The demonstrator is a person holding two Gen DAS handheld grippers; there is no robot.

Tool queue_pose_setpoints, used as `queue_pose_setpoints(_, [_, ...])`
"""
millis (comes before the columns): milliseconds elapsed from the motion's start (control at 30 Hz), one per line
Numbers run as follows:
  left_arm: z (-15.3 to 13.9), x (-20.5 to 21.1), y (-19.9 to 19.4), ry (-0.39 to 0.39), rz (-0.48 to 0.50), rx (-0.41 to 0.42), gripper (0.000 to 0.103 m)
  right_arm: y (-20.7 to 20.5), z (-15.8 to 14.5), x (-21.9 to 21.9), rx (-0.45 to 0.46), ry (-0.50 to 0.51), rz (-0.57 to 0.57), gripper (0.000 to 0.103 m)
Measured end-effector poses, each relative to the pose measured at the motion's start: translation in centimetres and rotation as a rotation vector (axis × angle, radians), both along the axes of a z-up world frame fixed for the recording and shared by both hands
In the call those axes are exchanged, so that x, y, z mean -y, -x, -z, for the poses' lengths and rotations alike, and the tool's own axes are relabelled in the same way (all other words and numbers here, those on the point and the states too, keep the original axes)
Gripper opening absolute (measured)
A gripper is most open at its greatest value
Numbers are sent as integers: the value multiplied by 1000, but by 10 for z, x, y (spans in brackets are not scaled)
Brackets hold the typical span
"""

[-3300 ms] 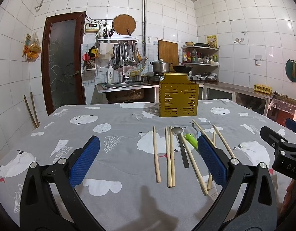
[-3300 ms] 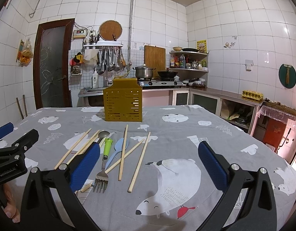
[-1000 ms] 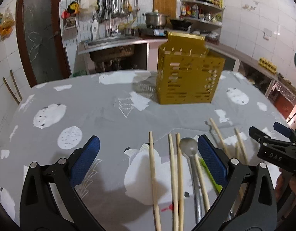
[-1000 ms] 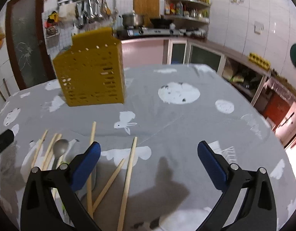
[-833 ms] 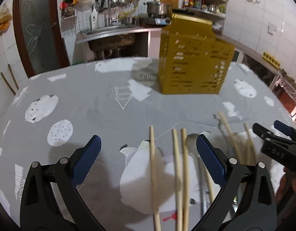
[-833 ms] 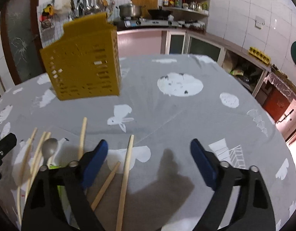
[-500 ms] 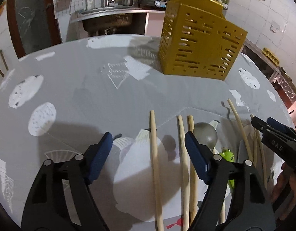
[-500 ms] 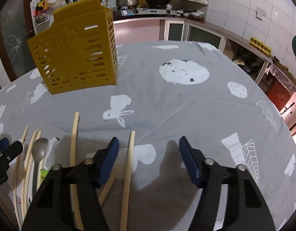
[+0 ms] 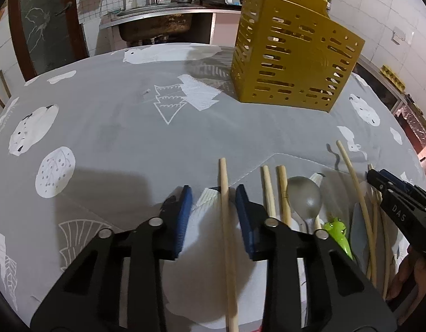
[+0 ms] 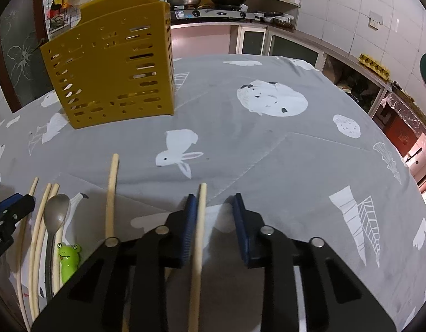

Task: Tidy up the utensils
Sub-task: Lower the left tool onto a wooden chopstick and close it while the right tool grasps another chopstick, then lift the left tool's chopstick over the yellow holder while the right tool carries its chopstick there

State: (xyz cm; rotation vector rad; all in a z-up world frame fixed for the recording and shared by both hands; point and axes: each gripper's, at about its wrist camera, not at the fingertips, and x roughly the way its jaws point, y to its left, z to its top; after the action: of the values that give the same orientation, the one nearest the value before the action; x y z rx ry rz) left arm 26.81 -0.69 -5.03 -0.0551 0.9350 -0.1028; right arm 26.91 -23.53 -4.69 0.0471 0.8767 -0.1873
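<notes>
Closing tools: both of your tools have just been narrowing their jaws, each around one chopstick lying on the surface.
Left tool: its blue pads straddle the leftmost chopstick; the stick sits near the right pad, with a gap on the left, so it is not yet clamped.
Right tool: the rightmost chopstick lies against the left pad, while the right pad stands clear of it, so your grip is not yet made.
Left view only: a pair of chopsticks side by side, a metal spoon, a green frog-shaped handle, and your right tool coming in from the right edge.
Right view only: a lone chopstick left of your right tool, and bare grey cloth with a white rabbit print ahead.
Holder: the yellow slotted utensil holder stands upright at the far side of the surface, well apart from the utensils.
</notes>
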Motion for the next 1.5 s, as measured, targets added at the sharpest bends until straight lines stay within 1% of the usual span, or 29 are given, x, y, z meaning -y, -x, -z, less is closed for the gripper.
queue_pose_setpoints(100, [0, 0, 0, -6, -2, -4, 24, 2, -1, -3, -1, 2, 1, 23])
queue_pose_setpoints(233, [1, 3, -1, -16, -4, -12, 21, 1, 0, -3, -2, 8, 2, 23])
queue_pose_setpoints(367, [1, 8, -7, -32, 0, -18, 11, -6, 0, -1, -7, -17, 2, 16])
queue_pose_setpoints(433, [1, 7, -6, -27, 4, -18, 5, -7, -1, -2, -12, -24, -7, 9])
queue_pose_setpoints(467, [1, 6, -5, -19, 6, -17, 4, -7, -2, -2, -13, -22, -13, 7])
queue_pose_setpoints(533, [0, 4, -4, 0, 3, -16, 4, -7, -2, -3, -15, -19, -18, 7])
queue_pose_setpoints(633, [-2, 5, 0, 7, 8, -7, 4, -5, -3, -1, -12, -28, -22, 7])
queue_pose_setpoints(733, [-8, 7, 6, 10, 14, 18, 4, 0, -9, 2, 11, -46, -26, 7])
queue_pose_setpoints(833, [-22, 9, 15, 14, 20, 73, 4, 5, -17, 2, 38, -44, -39, 7])
queue_pose_setpoints(933, [-37, 7, 25, 25, 20, 127, 4, 15, -33, 2, 95, -43, -54, 6])
queue_pose_setpoints(1033, [-57, 4, 38, 44, 9, 199, 4, 25, -48, 4, 153, -43, -62, 6])
queue_pose_setpoints(1167, [-79, 0, 55, 61, -11, 302, 4, 43, -73, 7, 264, -45, -75, 6])
queue_pose_setpoints(1233, [-86, 0, 63, 54, -21, 341, 4, 52, -84, 8, 321, -39, -84, 6])
queue_pose_setpoints(1267, [-88, 1, 67, 47, -23, 356, 4, 60, -90, 7, 364, -28, -87, 6])
queue_pose_setpoints(1367, [-89, 1, 75, 34, -28, 382, 4, 74, -99, 5, 430, -12, -103, 6])
queue_pose_setpoints(1500, [-89, -1, 86, 18, -46, 414, 4, 90, -101, 1, 488, 12, -128, 6])
